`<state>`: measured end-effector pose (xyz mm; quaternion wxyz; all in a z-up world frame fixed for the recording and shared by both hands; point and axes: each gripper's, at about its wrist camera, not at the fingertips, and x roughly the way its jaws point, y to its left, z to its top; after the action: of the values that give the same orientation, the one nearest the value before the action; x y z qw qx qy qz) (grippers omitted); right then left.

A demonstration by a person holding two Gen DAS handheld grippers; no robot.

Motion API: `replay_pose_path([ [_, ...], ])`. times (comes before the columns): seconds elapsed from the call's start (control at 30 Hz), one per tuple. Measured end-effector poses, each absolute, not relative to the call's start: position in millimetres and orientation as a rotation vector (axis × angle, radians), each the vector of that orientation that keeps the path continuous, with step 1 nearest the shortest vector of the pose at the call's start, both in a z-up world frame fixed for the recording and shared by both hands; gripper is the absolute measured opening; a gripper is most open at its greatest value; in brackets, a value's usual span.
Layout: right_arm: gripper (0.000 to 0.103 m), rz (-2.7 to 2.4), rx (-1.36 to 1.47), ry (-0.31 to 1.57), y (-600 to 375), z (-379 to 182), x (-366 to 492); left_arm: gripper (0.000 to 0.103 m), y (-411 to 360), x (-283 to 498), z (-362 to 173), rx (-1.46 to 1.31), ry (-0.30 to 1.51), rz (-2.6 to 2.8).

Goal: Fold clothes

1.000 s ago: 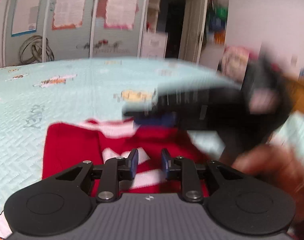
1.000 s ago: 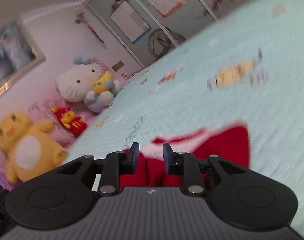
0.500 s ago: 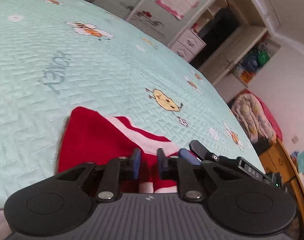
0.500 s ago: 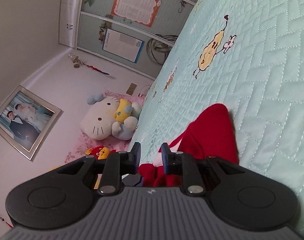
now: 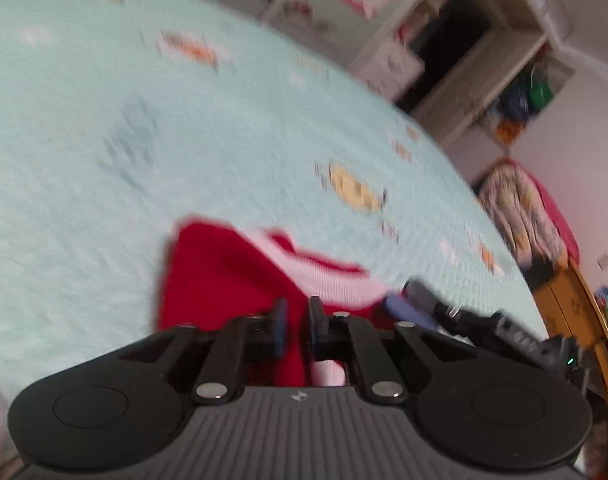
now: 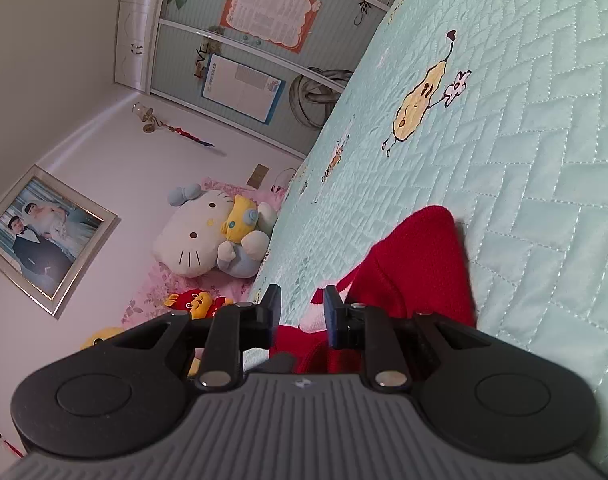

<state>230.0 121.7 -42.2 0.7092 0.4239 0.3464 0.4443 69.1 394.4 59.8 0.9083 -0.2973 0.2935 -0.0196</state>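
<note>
Right tool (image 6: 301,308) has parted slightly; red garment (image 6: 416,264) seemingly near bedspread (image 6: 544,160) edge.

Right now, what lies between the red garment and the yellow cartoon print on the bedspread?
Nothing: in the right wrist view only bare quilted bedspread separates the red garment from the yellow print.

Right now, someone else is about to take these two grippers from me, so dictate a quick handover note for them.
Left gripper: jaws nearly shut with red knit between them; the view is blurred, so the grip is unconfirmed.
Right gripper: open, at the sweater's edge, holding nothing.
The red sweater with white stripes lies bunched and partly folded on the mint quilted bedspread, directly under both grippers.
Done: some folding, judging by the doubled layers.
Left: probably finish the fold and flatten it.
</note>
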Motion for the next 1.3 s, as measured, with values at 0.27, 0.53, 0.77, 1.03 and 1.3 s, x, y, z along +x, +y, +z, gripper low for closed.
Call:
replay_pose_path([
  [0.27,0.023,0.987,0.935,0.769,121,-44,229,0.006,384,68,45,-0.685,0.649,-0.193],
  [0.53,0.023,0.991,0.934,0.775,122,-45,231,0.006,394,56,42,-0.756,0.601,-0.149],
  [0.77,0.023,0.991,0.918,0.778,121,-47,230,0.008,357,35,20,-0.598,0.652,-0.211],
  [1.03,0.029,0.969,0.965,0.752,102,-38,215,0.006,360,-21,66,-0.592,0.624,-0.128],
  [1.3,0.033,1.125,0.742,0.874,66,21,64,0.007,337,-73,46,-0.613,0.707,-0.171],
])
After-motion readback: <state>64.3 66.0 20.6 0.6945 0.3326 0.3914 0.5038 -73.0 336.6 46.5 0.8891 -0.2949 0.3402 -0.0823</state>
